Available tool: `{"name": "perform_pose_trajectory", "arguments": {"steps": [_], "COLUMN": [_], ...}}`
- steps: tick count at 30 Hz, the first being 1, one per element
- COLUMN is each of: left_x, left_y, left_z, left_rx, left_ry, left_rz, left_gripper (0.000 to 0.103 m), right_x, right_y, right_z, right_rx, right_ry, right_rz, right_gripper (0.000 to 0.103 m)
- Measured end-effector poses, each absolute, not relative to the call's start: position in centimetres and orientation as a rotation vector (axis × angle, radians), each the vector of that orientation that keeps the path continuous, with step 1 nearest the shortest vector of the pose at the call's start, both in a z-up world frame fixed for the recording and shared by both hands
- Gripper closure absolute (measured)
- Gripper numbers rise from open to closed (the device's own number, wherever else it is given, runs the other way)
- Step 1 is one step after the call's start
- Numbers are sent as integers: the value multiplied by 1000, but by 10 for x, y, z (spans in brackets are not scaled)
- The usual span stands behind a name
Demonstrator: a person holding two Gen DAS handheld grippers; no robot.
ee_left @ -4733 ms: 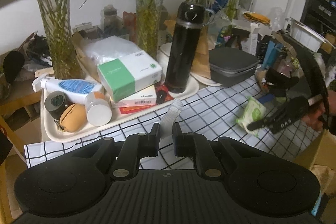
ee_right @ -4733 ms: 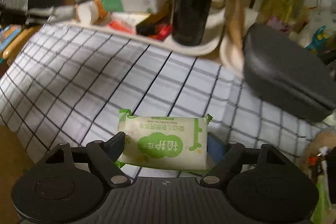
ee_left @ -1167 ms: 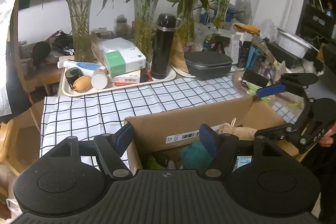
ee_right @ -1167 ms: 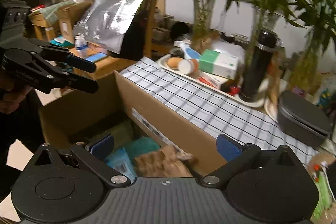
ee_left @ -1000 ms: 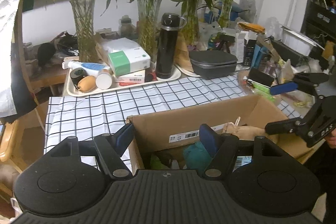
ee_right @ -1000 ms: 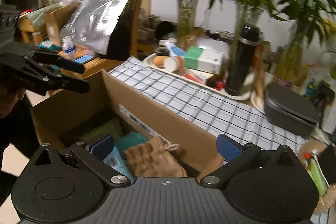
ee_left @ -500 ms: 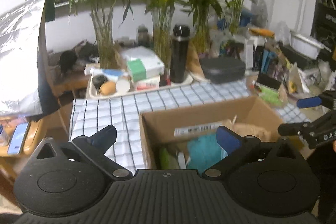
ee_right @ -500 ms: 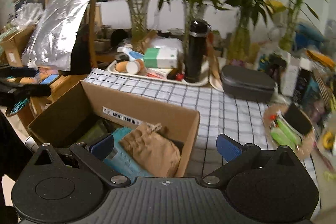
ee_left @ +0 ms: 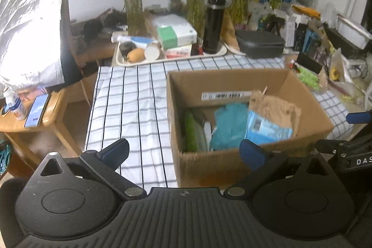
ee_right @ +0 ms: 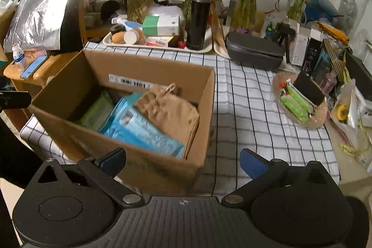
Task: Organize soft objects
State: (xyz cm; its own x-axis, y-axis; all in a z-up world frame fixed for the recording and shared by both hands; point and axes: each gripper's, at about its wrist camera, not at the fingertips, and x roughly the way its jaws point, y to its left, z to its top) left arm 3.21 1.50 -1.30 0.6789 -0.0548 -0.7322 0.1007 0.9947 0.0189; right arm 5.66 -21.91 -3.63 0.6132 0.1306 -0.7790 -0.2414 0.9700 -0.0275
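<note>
An open cardboard box (ee_left: 234, 79) stands on the checked tablecloth (ee_left: 130, 108). It holds a teal fluffy item (ee_left: 229, 122), a tan drawstring bag (ee_left: 274, 108), a light blue packet (ee_left: 265, 129) and a green pack (ee_left: 191, 129). In the right wrist view the box (ee_right: 148, 69) holds the same tan bag (ee_right: 169, 110), blue packet (ee_right: 141, 129) and green pack (ee_right: 97, 110). My left gripper (ee_left: 183, 151) is open and empty, raised in front of the box. My right gripper (ee_right: 182, 160) is open and empty, above the box's near right corner.
A white tray (ee_left: 173, 57) at the back holds a black flask (ee_left: 212, 22), a tissue box (ee_left: 175, 35) and small items. Vases of bamboo (ee_left: 134, 6) stand behind. A dark case (ee_left: 260, 43), a wicker plate (ee_right: 300, 101) and a wooden side table (ee_left: 34, 113) flank the cloth.
Both grippers have pulled back and risen from the box over the last second. The left jaws opened wider. Earlier, the right gripper had a green soap pack between its fingers on the cloth.
</note>
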Motion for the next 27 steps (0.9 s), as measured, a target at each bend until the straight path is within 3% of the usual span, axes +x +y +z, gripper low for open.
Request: {"name": "perform_pose_trajectory", "arguments": {"steps": [27], "left_x": [17], "left_y": [8], "left_z": [-22], "left_rx": [103], "left_ry": [863], "left_rz": [-74], "left_gripper": [0], "right_x": [41], "right_y": [-213], "right_z": [-42], "right_rx": [-154], "right_ry": [902], "right_rz": [210], "right_gripper": [0]}}
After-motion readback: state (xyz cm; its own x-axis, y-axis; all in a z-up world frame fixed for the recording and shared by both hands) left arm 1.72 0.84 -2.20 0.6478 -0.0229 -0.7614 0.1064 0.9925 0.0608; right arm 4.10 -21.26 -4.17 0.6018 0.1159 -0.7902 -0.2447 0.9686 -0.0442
